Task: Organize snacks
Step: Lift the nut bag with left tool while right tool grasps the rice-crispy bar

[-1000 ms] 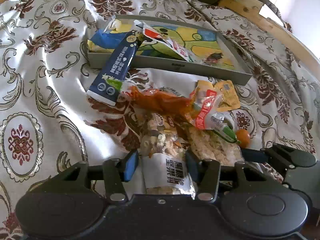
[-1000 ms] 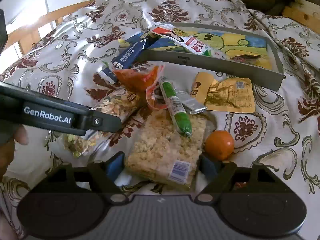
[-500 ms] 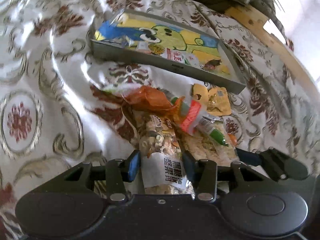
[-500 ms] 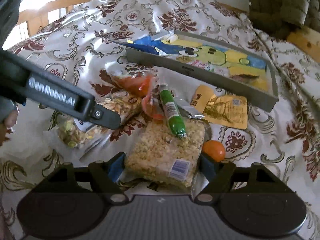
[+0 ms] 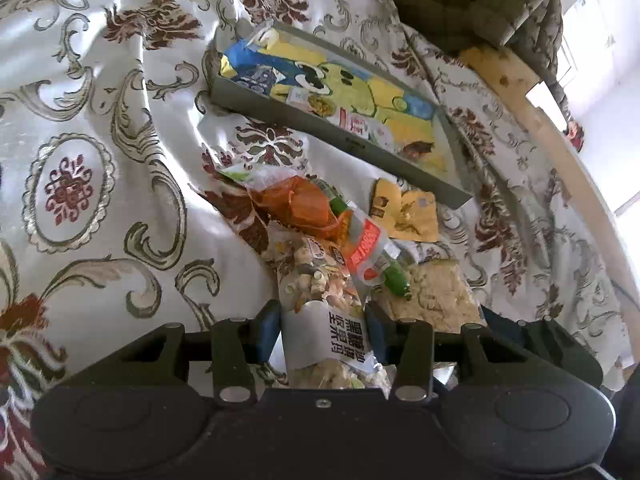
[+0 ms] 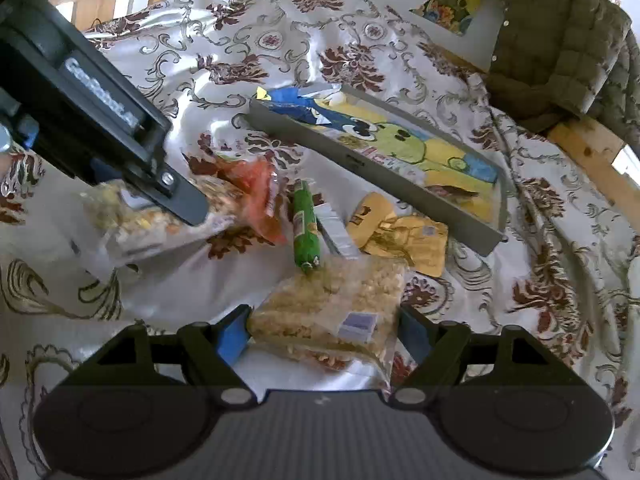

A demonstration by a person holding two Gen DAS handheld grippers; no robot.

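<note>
My left gripper (image 5: 322, 336) is shut on a clear bag of mixed nuts (image 5: 320, 292) with a white label. My right gripper (image 6: 324, 332) is shut on a clear pack of puffed rice cakes (image 6: 332, 300), gripped across its width. Beyond them on the patterned cloth lie an orange packet (image 6: 260, 192), a green sausage stick (image 6: 305, 228), a silver sachet (image 6: 336, 232) and a yellow packet (image 6: 404, 232). Farther back stands a grey tray (image 6: 360, 164) with a cartoon-printed floor and a few packets inside. In the right wrist view the left gripper (image 6: 112, 120) shows at the left with the nut bag (image 6: 152, 216).
An olive padded jacket (image 6: 560, 48) lies past the tray at the back right. A wooden rail (image 6: 588, 148) runs along the right side of the cloth. Bare patterned cloth (image 5: 100, 160) spreads to the left of the snack pile. The right gripper's body (image 5: 560, 344) is close on the left gripper's right.
Both grippers have shifted and rolled, each still carrying its pack. The blue packet that hung over the tray's front wall now lies inside the tray. The orange fruit is out of sight.
</note>
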